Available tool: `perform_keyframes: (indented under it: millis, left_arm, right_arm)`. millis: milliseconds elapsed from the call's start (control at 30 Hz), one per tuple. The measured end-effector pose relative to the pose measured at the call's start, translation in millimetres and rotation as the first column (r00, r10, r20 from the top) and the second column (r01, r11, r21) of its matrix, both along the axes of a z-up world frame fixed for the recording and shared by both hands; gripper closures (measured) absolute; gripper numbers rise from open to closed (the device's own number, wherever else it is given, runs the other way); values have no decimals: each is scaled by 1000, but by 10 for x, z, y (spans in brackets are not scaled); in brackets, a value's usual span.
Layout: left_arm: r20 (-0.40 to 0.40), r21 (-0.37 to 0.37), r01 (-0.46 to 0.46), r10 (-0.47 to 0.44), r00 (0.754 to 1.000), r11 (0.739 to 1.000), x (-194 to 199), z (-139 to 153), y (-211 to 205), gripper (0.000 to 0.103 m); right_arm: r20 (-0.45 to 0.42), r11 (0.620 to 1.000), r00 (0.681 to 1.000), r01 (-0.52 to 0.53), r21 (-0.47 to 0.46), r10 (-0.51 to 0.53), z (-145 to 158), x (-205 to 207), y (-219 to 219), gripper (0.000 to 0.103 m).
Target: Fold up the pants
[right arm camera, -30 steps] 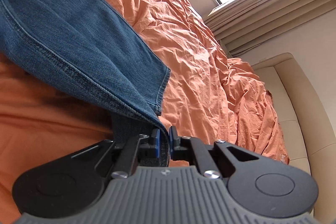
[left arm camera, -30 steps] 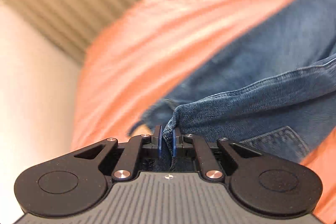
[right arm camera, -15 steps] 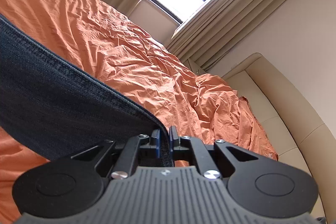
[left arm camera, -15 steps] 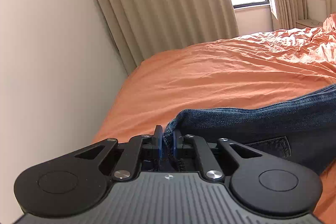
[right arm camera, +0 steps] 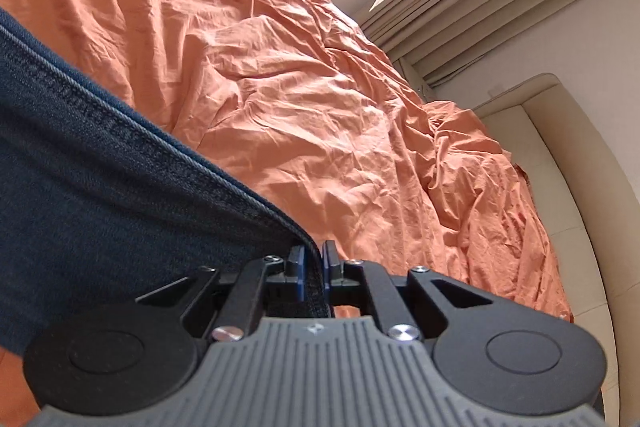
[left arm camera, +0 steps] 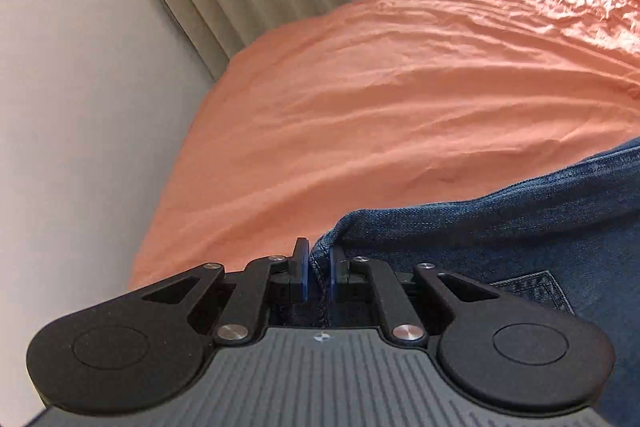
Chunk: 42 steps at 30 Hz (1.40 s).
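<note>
Now both ends are up: left hand-held gripper (left arm camera: 319,269) and right hand-held gripper (right arm camera: 313,269) both clamp the pants (right arm camera: 100,179), which have swung from draped on the bed (left arm camera: 400,99) to stretched above it. Ready to lay a fold.

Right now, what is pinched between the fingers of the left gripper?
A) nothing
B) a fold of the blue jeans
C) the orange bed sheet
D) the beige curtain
B: the left gripper is closed on a bunched edge of the blue jeans.
</note>
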<state>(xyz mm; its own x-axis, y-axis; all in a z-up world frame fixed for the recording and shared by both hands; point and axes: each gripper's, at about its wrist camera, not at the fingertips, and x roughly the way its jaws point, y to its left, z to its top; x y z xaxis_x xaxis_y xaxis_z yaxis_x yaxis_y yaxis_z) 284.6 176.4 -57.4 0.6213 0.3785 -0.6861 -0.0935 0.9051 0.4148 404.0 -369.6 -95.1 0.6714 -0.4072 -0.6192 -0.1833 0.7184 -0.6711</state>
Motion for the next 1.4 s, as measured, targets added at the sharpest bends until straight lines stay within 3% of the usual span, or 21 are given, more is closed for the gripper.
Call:
perform_keyframes:
  millis: [167, 333, 567, 633, 667, 700, 733, 867, 1000, 1100, 1200, 1300, 1400]
  left_arm:
    - [-140, 65, 22, -12, 990, 998, 421, -634, -10, 93]
    - [-160, 52, 11, -3, 987, 999, 504, -909, 30, 93]
    - [-115, 52, -1, 7, 993, 999, 480, -951, -3, 91]
    - [-101, 70, 20, -13, 995, 997, 475, -887, -32, 75]
    - [-97, 71, 27, -20, 995, 997, 454, -851, -34, 57]
    - [-81, 67, 23, -18, 997, 998, 418, -784, -42, 46]
    - [-58, 52, 17, -13, 998, 998, 379, -702, -31, 32]
    - [-19, -29, 6, -7, 1000, 1000, 192, -333, 11, 31]
    - [30, -170, -45, 51, 998, 984, -176, -30, 184, 31]
    - [39, -312, -109, 127, 991, 944, -490, 76, 429, 30]
    - [39, -449, -185, 226, 973, 874, -819, 94, 732, 30]
    - [49, -571, -252, 339, 939, 781, -1150, 8, 1015, 30]
    - [50, -675, -290, 433, 900, 679, -1468, -179, 1230, 29]
  right_arm:
    - [-91, 998, 995, -38, -48, 34, -517, 468, 132, 102]
    - [-142, 997, 989, -54, -52, 46, -799, 592, 120, 102]
    - [-99, 999, 995, -17, -36, 13, -873, 599, 103, 101]
    - [-92, 1000, 996, -7, 1, 7, -813, 570, 98, 94]
    - [-87, 1000, 996, 11, 15, -10, -765, 547, 97, 79]
    - [-80, 999, 996, 28, 34, -25, -703, 522, 97, 60]
    - [-69, 998, 997, 29, 58, -25, -629, 484, 101, 56]
    - [-59, 979, 997, 63, 192, -53, -307, 292, 190, 55]
    - [-67, 892, 995, 97, 442, -75, 8, -34, 412, 55]
    - [-86, 805, 996, 76, 588, -32, 114, -375, 782, 55]
    - [-104, 724, 994, 51, 688, 30, 125, -707, 1203, 55]
    - [-87, 646, 993, 11, 763, 85, 89, -1009, 1616, 55]
    - [-76, 616, 993, 3, 788, 93, 11, -1202, 2012, 56]
